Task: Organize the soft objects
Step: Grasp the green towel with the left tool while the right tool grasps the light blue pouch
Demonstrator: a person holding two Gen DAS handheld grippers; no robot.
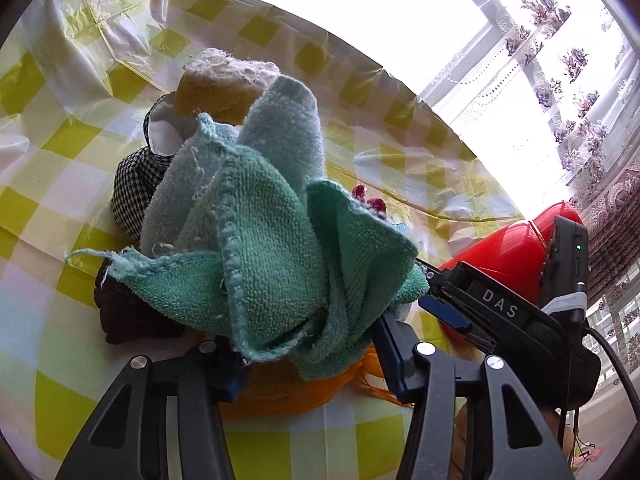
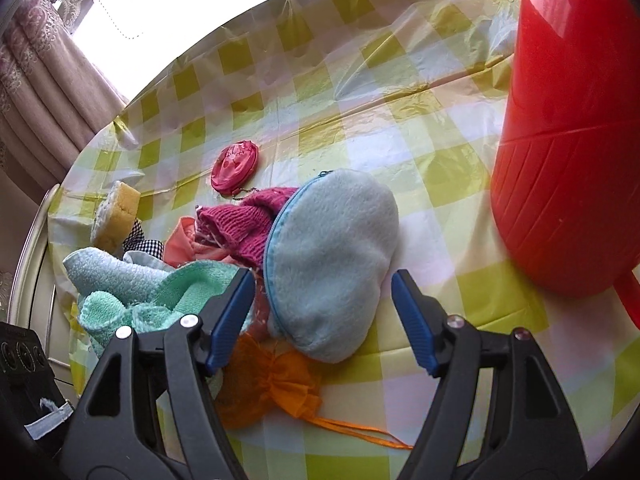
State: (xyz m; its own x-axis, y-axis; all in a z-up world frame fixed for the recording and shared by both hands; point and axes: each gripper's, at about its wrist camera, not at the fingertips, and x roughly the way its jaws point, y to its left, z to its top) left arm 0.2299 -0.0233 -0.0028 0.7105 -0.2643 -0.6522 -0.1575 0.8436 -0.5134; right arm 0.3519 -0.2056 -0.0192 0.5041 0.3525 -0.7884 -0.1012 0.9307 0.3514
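With the left gripper (image 1: 308,364) pinching the green cloth (image 1: 272,248) and the right gripper (image 2: 322,316) gaping astride the blue pouch (image 2: 332,264), bucket (image 2: 568,128) at two o'clock, that cloth could drag neighbours along.

Soft pile crowds the table's near-left: green towel (image 2: 168,300), pale blue fleece pouch (image 2: 332,264), magenta knit (image 2: 244,224), orange mesh bag (image 2: 264,380), sponge (image 2: 114,216). Red plastic bin (image 2: 568,128) blocks the right. Open checked tablecloth (image 2: 400,120) between pouch and bin, and beyond the pink coin purse (image 2: 236,166).
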